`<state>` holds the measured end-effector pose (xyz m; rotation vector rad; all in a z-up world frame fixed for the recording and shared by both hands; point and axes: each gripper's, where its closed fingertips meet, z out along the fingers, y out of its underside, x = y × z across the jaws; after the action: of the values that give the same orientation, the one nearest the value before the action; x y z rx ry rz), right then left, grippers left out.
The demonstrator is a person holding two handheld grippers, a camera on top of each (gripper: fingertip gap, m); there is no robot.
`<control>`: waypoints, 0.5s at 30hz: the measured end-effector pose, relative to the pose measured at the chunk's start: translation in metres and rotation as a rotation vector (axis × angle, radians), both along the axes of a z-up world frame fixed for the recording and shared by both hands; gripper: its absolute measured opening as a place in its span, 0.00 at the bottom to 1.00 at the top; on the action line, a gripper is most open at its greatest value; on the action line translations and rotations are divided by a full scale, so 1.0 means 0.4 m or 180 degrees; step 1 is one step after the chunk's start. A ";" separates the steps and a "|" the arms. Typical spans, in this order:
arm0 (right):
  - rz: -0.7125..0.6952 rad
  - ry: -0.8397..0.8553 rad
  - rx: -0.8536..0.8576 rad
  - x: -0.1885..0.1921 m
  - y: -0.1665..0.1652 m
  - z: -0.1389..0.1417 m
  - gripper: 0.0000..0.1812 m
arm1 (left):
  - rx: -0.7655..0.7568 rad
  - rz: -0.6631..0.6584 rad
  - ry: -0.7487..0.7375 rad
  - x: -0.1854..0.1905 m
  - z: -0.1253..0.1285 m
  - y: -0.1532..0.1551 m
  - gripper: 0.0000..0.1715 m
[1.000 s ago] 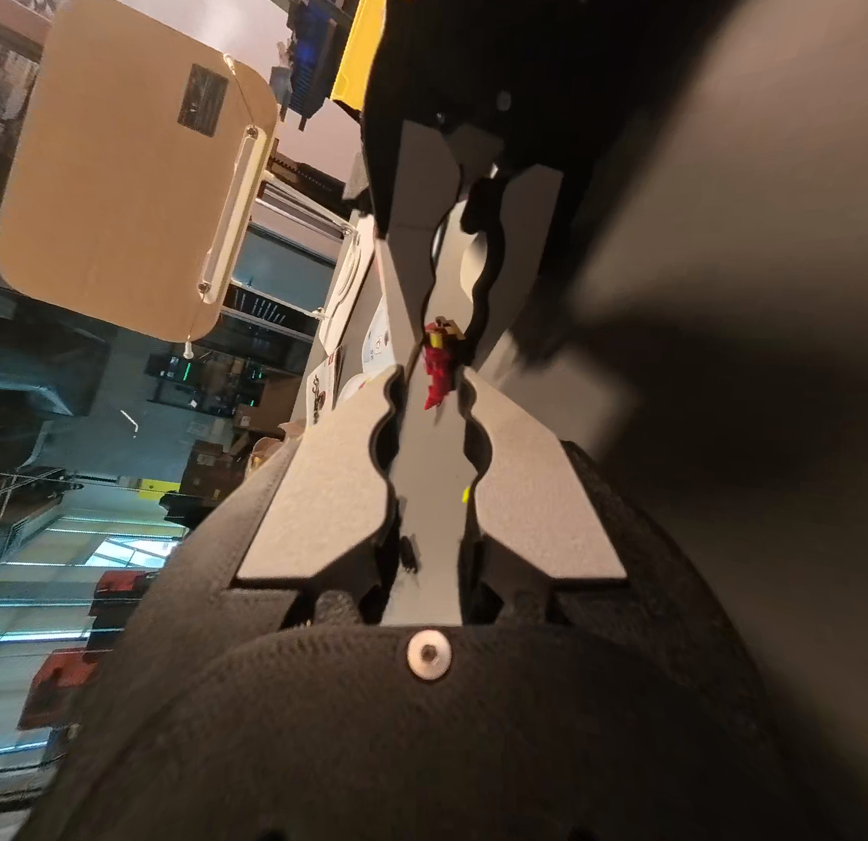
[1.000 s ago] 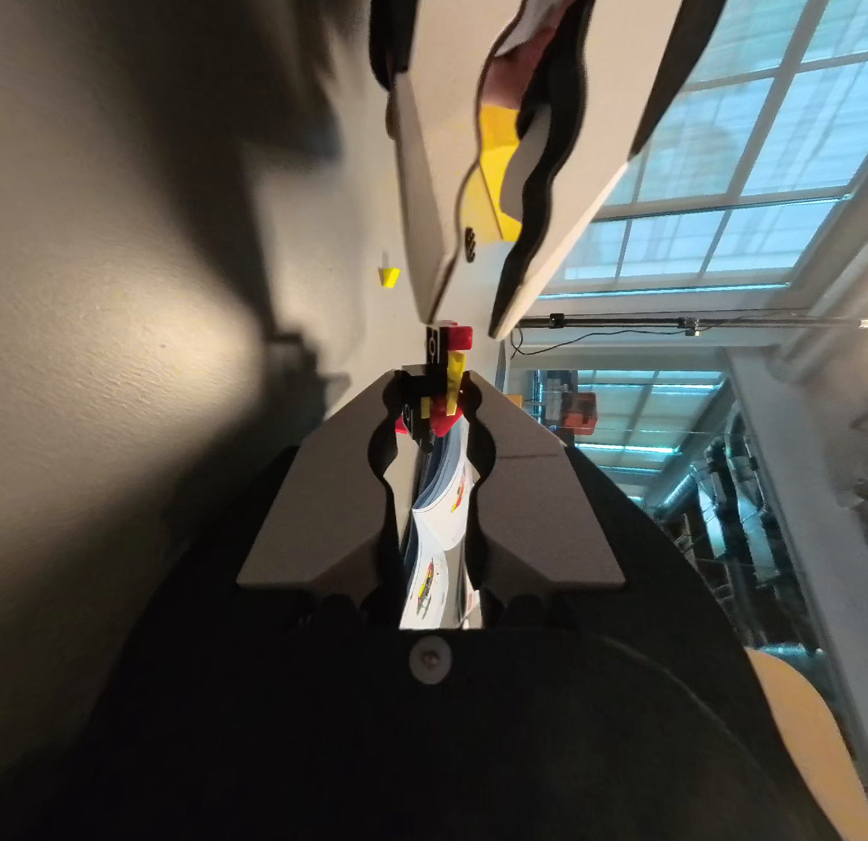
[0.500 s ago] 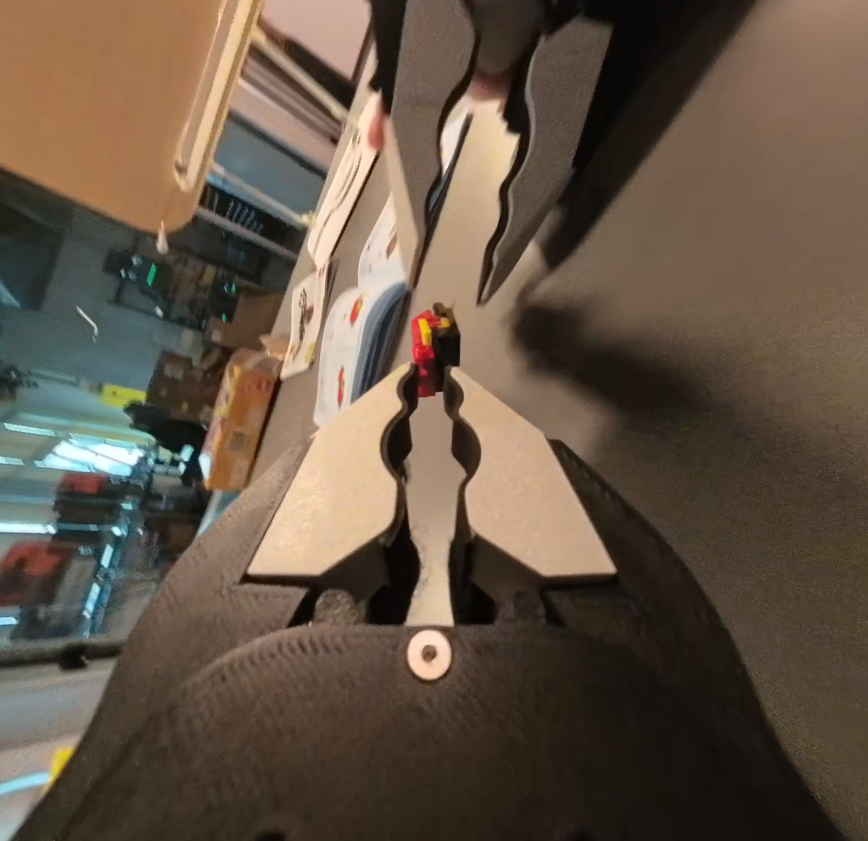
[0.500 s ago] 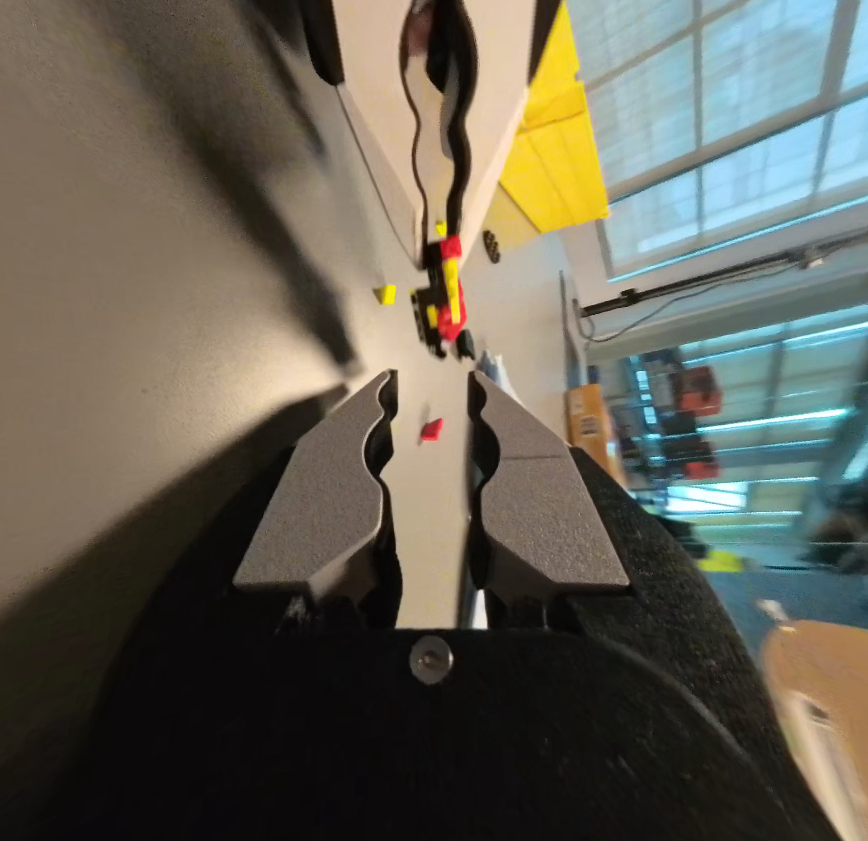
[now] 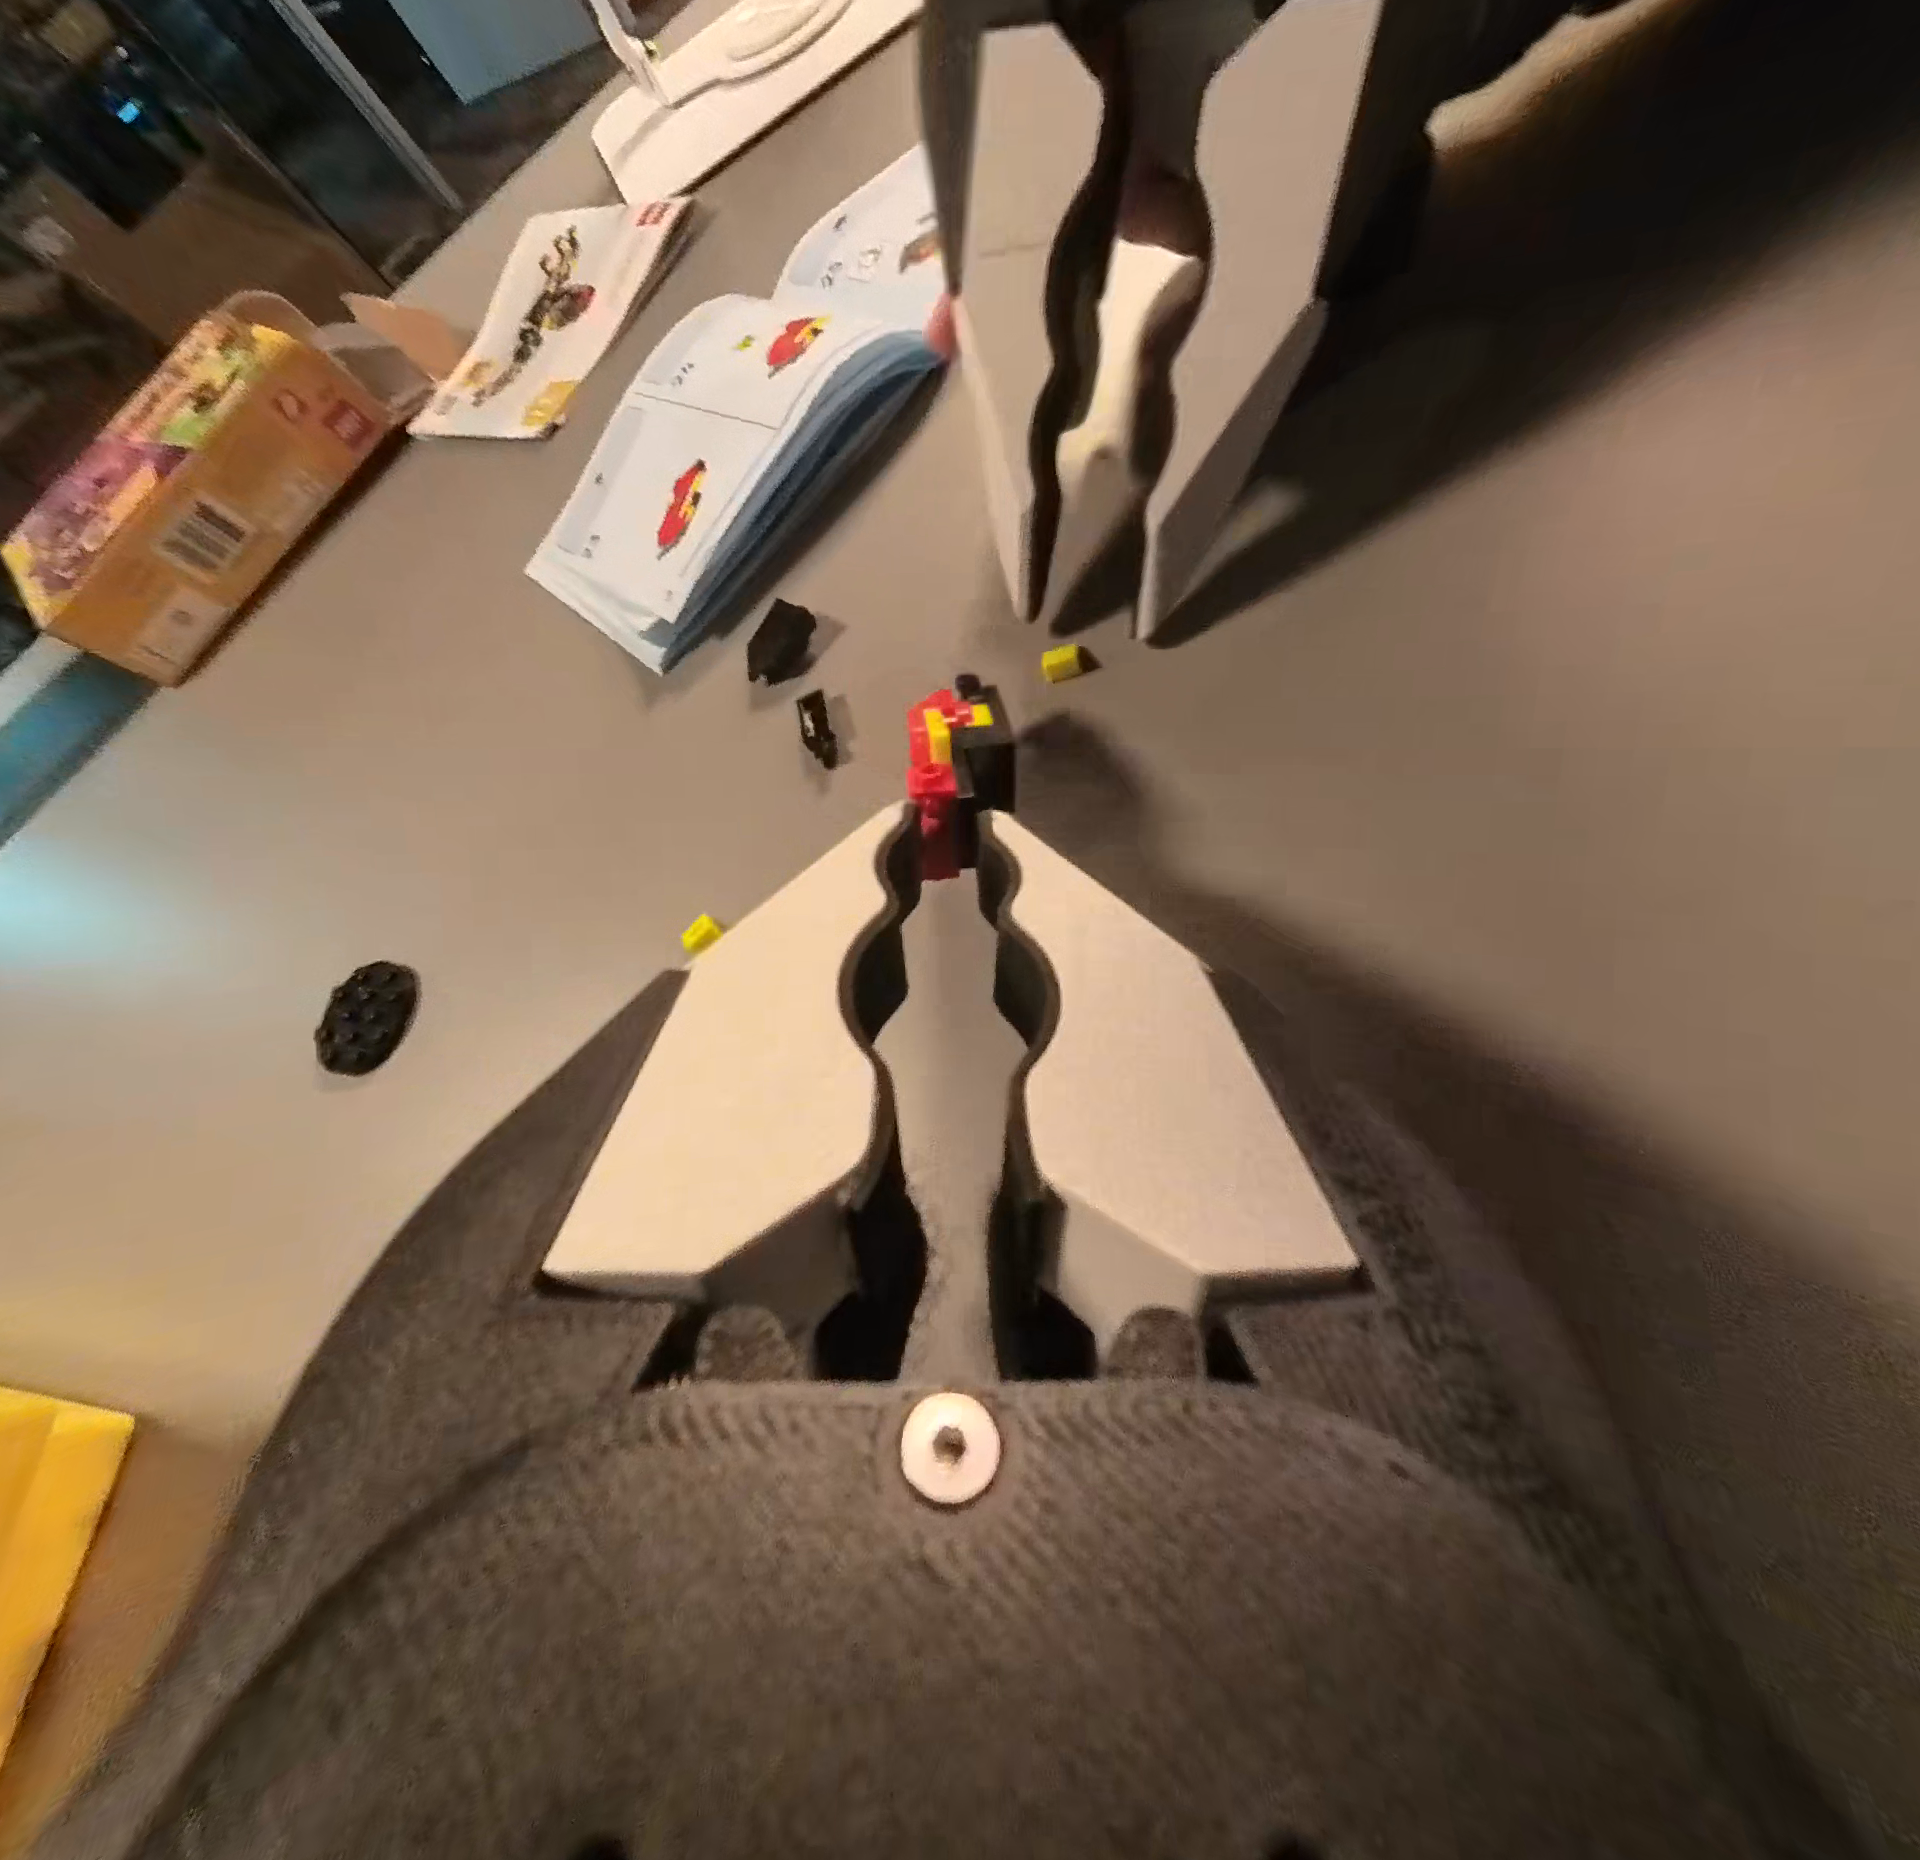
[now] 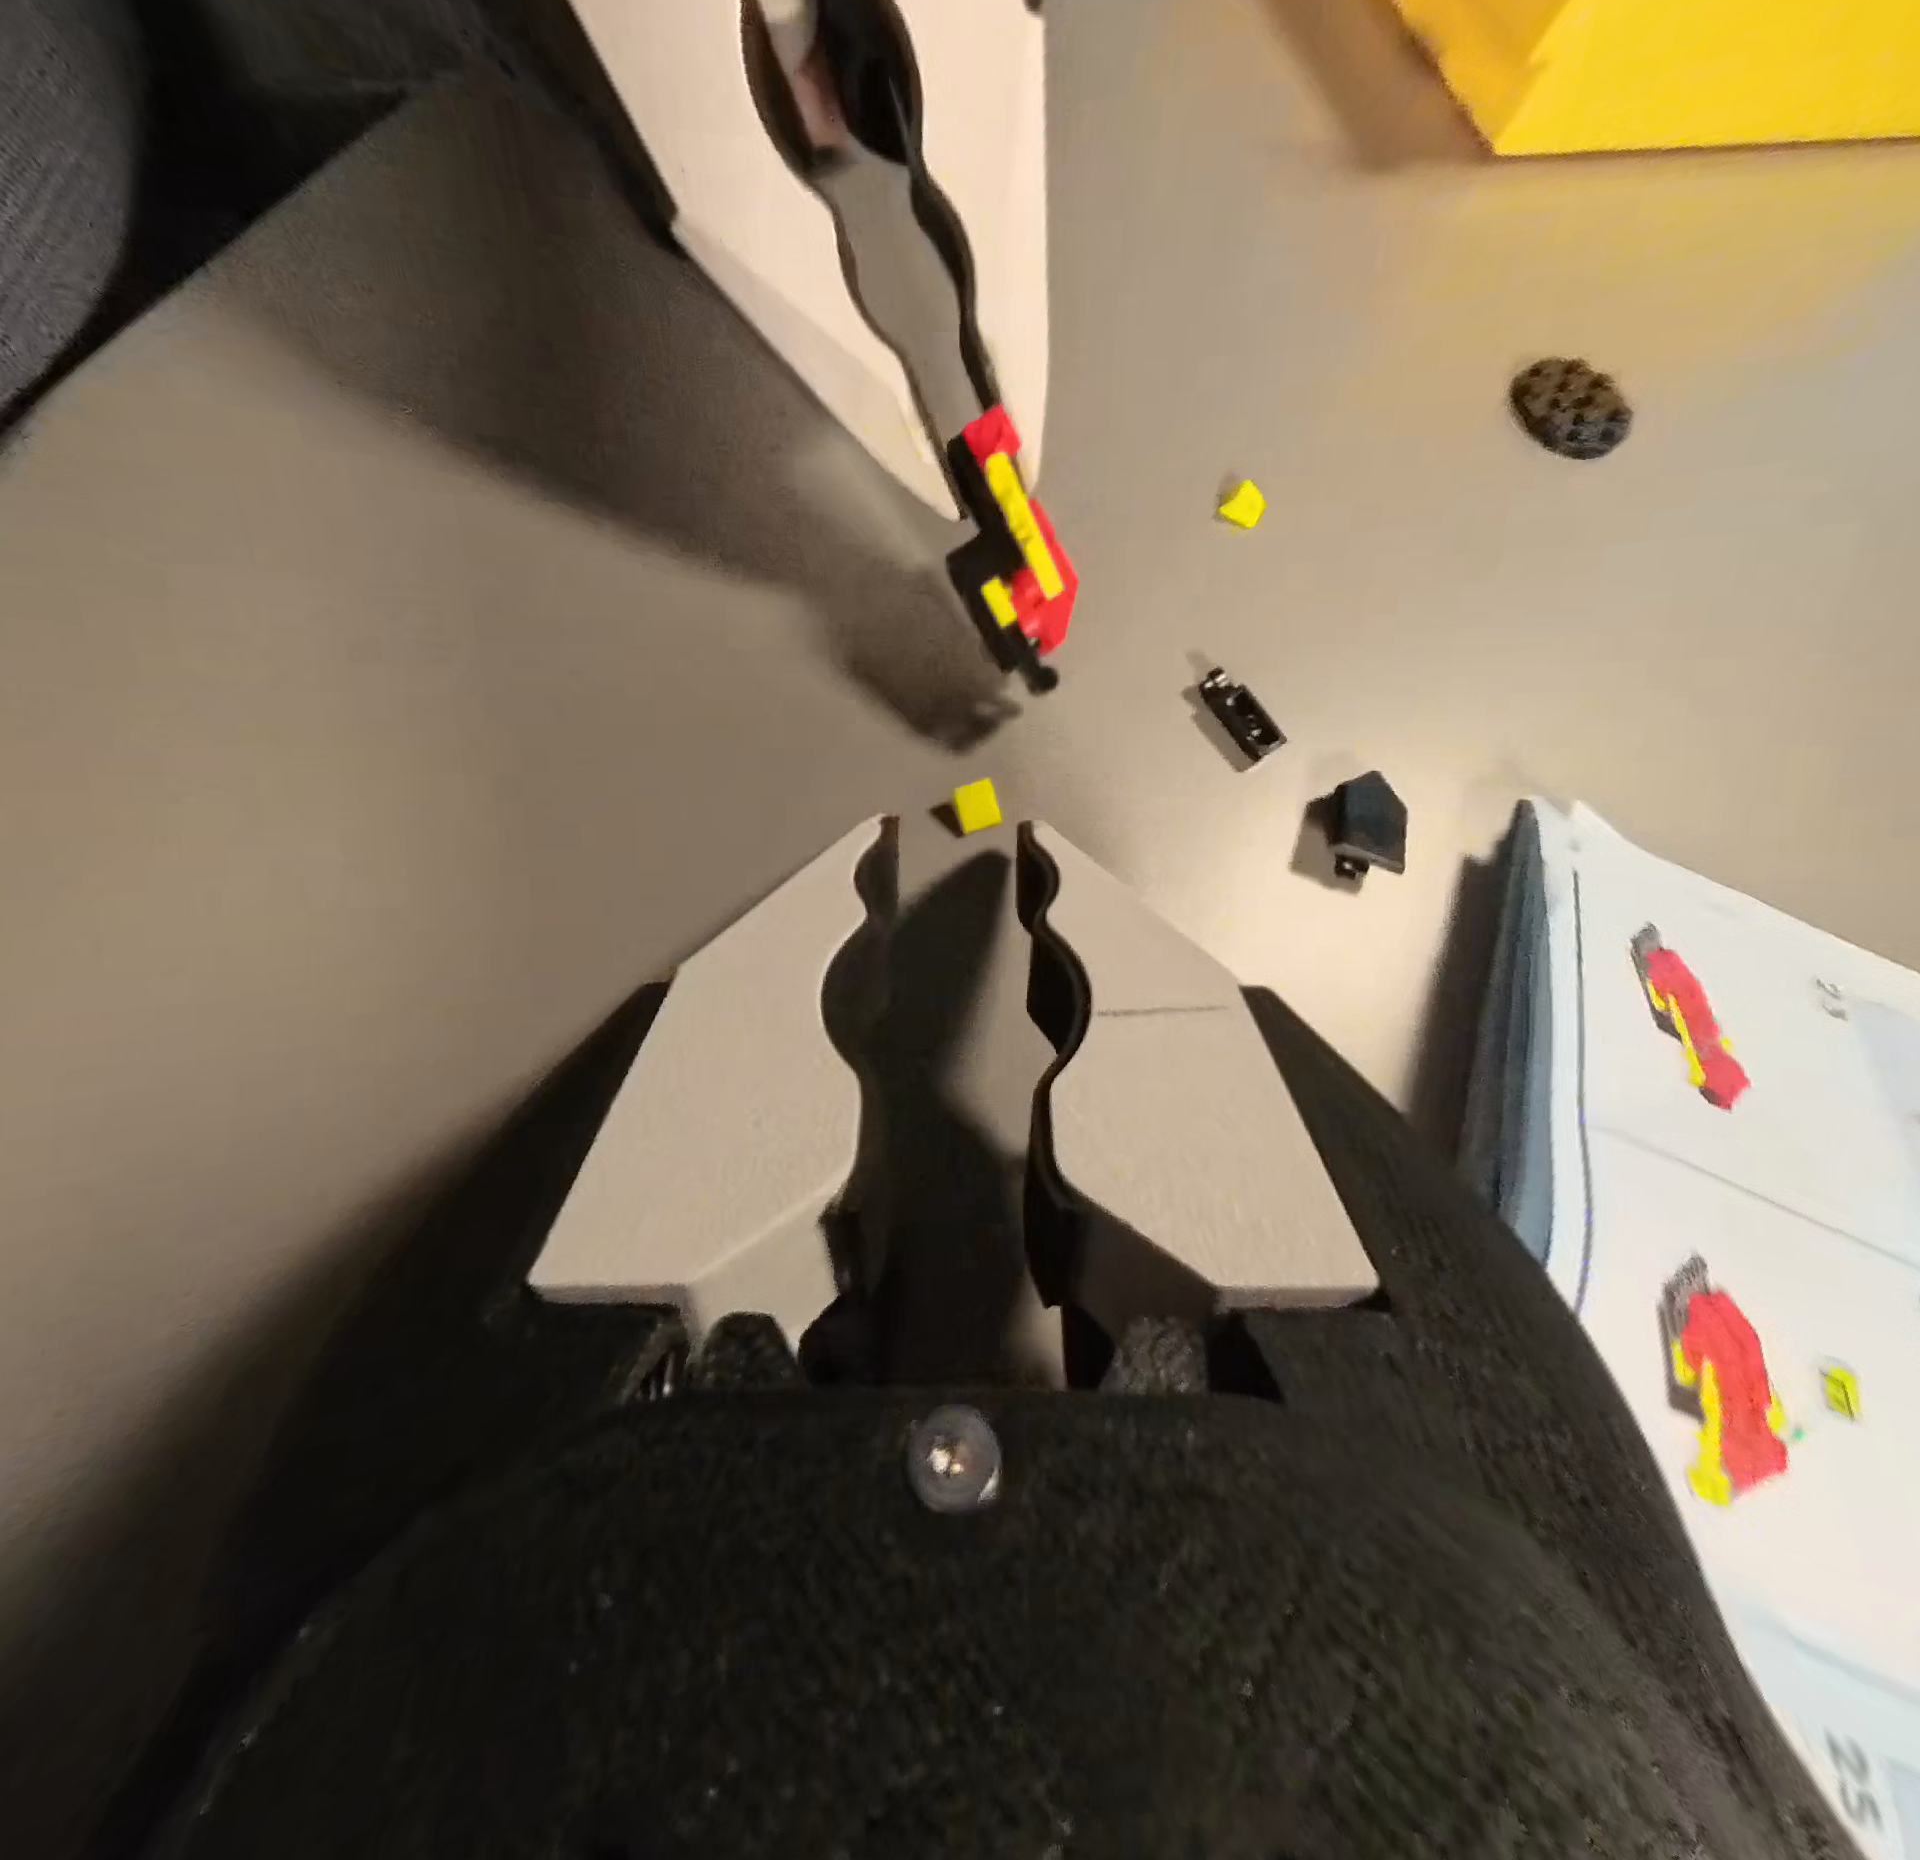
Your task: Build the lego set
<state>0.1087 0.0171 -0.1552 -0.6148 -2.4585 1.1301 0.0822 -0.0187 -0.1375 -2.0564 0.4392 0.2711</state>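
Left gripper [image 5: 948, 823], jaws closed on the red, yellow and black lego model [image 5: 954, 761] above the grey worktop [image 5: 416, 823]. Right gripper [image 6: 951, 823], jaws slightly apart and empty, near a yellow brick [image 6: 977, 805]. Printed instruction booklet [image 5: 727, 460] and labelled box [image 5: 177, 480] lie beyond.

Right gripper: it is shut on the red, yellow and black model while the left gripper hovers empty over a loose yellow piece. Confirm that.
The grippers are swapped. The left gripper is shut on the model, as the left wrist view shows; the right gripper hovers empty and open by the loose yellow piece.
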 end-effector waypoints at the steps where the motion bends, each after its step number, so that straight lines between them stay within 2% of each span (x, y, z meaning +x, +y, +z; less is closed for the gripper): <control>1: 0.0059 -0.0054 -0.0025 -0.005 -0.003 -0.001 0.10 | -0.0057 -0.0013 -0.0011 0.001 -0.006 0.000 0.05; 5: 0.0190 -0.0225 -0.0069 -0.011 -0.007 -0.007 0.07 | -0.0140 -0.0016 -0.0028 0.001 -0.016 0.002 0.05; 9: 0.0184 -0.0140 -0.0019 -0.009 -0.004 -0.006 0.05 | -0.0180 -0.0016 -0.0050 0.000 -0.021 0.004 0.05; 15: 0.0250 -0.0201 -0.0062 0.000 -0.005 -0.005 0.08 | -0.0218 -0.0017 -0.0152 -0.001 -0.023 0.005 0.05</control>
<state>0.1085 0.0149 -0.1573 -0.5723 -2.5481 1.1831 0.0817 -0.0166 -0.1467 -2.1238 0.4301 0.2059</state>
